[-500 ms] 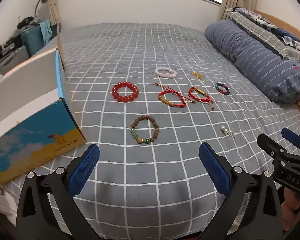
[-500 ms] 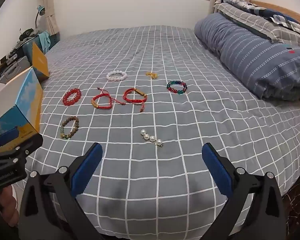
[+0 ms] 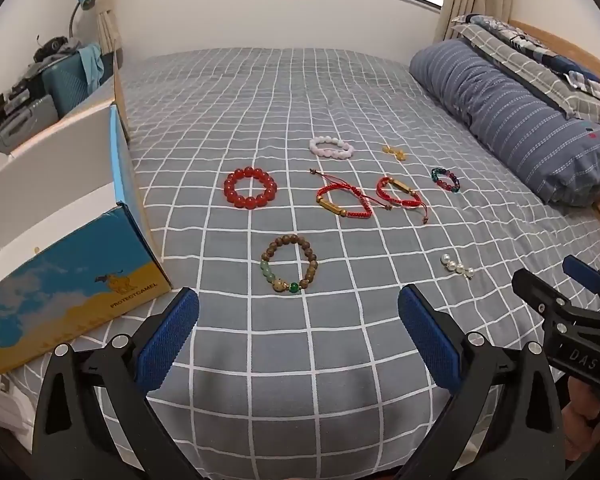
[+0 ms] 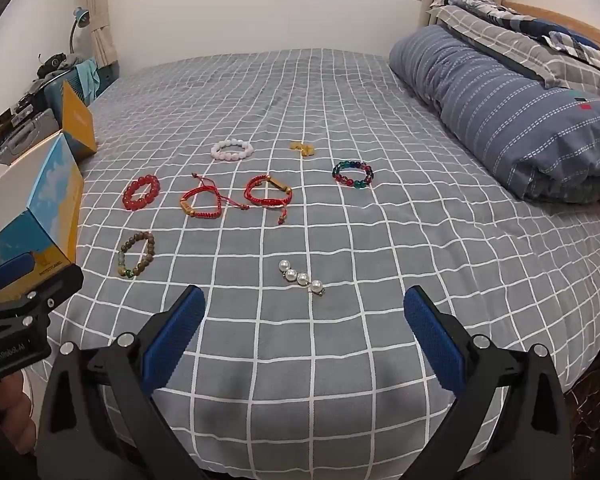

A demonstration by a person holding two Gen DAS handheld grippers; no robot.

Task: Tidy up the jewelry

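Note:
Jewelry lies spread on a grey checked bed. A wooden bead bracelet (image 3: 289, 263) (image 4: 136, 254) lies nearest my left gripper (image 3: 298, 330), which is open and empty. A pearl piece (image 4: 301, 277) (image 3: 457, 266) lies just ahead of my right gripper (image 4: 304, 330), also open and empty. Farther back lie a red bead bracelet (image 3: 250, 187) (image 4: 141, 191), two red cord bracelets (image 3: 342, 202) (image 3: 400, 192), a white bead bracelet (image 3: 331, 148) (image 4: 232, 149), a multicolour bead bracelet (image 3: 445, 179) (image 4: 353, 174) and a small amber piece (image 3: 395, 153) (image 4: 303, 148).
An open blue-and-yellow cardboard box (image 3: 60, 216) (image 4: 40, 208) sits at the bed's left edge. A rolled striped duvet (image 3: 516, 120) (image 4: 508, 108) and pillows lie along the right. A cluttered desk (image 3: 28, 92) stands beyond the box.
Both grippers have stayed nearly still, and the jewelry has not moved.

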